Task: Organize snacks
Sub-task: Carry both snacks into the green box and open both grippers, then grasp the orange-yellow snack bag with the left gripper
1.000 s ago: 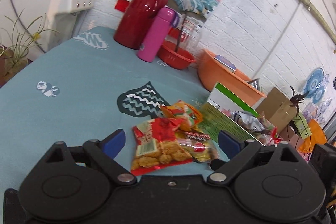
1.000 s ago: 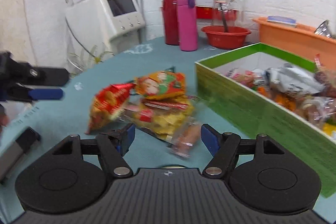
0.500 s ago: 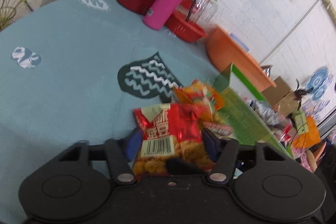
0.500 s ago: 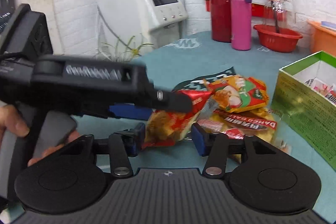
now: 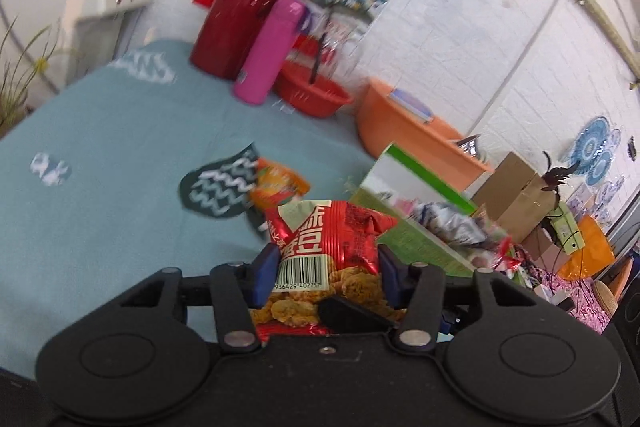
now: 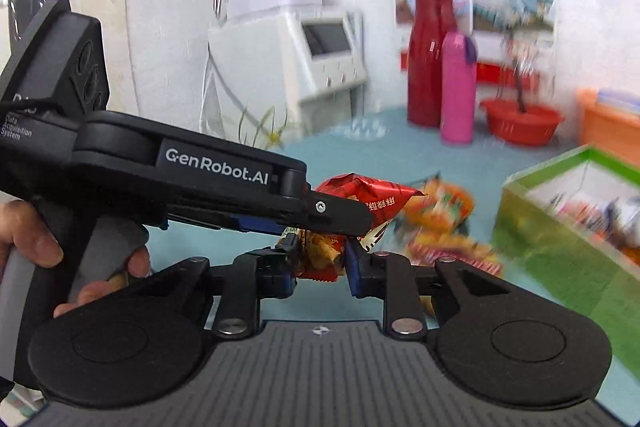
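Note:
My left gripper [image 5: 326, 277] is shut on a red snack bag [image 5: 332, 247] with a barcode and holds it above the teal tablecloth. In the right wrist view my right gripper [image 6: 320, 267] is shut on the lower end of the same red bag [image 6: 360, 195], with the left gripper's body crossing in front. An orange snack bag [image 5: 280, 187] and more packets [image 6: 444, 227] lie on the cloth beside the green box [image 5: 420, 239] [image 6: 560, 239], which holds several snacks.
At the table's back stand a red thermos [image 5: 244, 15], a pink bottle [image 5: 268, 51], a red bowl [image 5: 312, 91] and an orange tub [image 5: 404, 135]. A white machine [image 6: 304, 39] stands at the far left. Cardboard boxes [image 5: 516, 195] sit beyond the table.
Both grippers closed on the red snack bag and lifted it off the pile. The view has tilted up and the scene is blurred from motion.

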Demonstrator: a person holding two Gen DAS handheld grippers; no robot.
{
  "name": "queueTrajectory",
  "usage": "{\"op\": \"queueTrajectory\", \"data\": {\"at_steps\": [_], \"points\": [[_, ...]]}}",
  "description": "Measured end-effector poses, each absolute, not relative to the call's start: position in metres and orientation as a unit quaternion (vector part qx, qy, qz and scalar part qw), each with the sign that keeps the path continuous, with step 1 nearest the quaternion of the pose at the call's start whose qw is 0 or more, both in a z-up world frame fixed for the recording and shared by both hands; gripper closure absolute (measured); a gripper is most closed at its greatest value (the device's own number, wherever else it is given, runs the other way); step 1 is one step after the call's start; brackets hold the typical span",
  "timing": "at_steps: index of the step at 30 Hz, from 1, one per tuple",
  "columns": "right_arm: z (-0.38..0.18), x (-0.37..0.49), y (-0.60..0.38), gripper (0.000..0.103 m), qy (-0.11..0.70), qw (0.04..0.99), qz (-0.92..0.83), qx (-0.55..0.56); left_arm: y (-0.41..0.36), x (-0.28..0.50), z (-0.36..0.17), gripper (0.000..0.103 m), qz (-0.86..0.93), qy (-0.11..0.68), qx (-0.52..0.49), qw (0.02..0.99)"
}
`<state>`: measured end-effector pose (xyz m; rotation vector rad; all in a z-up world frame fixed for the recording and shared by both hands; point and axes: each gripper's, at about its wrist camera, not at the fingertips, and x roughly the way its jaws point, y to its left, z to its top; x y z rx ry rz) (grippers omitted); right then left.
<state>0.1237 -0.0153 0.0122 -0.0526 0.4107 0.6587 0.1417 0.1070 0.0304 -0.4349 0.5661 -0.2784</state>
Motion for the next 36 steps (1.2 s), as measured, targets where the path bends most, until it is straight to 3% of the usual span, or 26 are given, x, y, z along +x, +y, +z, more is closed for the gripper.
{"op": "queueTrajectory", "data": {"at_steps": [7,21,22,24,27,28,29,30,36], "points": [[0.037,0.127,-0.056,0.06,0.14,0.952,0.27,-0.022,0.055,0.178,0.059,0.026,-0.186,0.256,-0.185,0.93],[0.029,0.202,-0.135,0.061,0.143,0.976,0.162,-0.009,-0.03,0.302,0.04,0.026,-0.258,0.28,-0.166,0.91],[0.027,0.209,-0.137,0.061,0.146,0.977,0.157,-0.01,-0.032,0.309,0.038,0.022,-0.262,0.282,-0.158,0.91],[0.021,0.227,-0.137,0.059,0.16,0.977,0.139,-0.023,-0.031,0.317,0.033,0.0,-0.248,0.296,-0.148,0.91],[0.006,0.246,-0.134,0.046,0.189,0.976,0.089,-0.067,-0.006,0.307,0.028,0.0,-0.221,0.288,-0.165,0.917],[0.004,0.243,-0.133,0.037,0.184,0.976,0.089,-0.081,0.005,0.301,0.029,0.0,-0.218,0.281,-0.168,0.919],[0.003,0.237,-0.134,0.018,0.172,0.977,0.094,-0.086,0.015,0.297,0.03,0.0,-0.212,0.278,-0.166,0.922],[0.004,0.232,-0.136,0.011,0.161,0.979,0.097,-0.082,0.027,0.293,0.031,0.0,-0.199,0.274,-0.163,0.927],[0.016,0.197,-0.122,0.003,0.134,0.981,0.127,-0.059,0.08,0.281,0.027,0.0,-0.128,0.278,-0.163,0.938]]}}
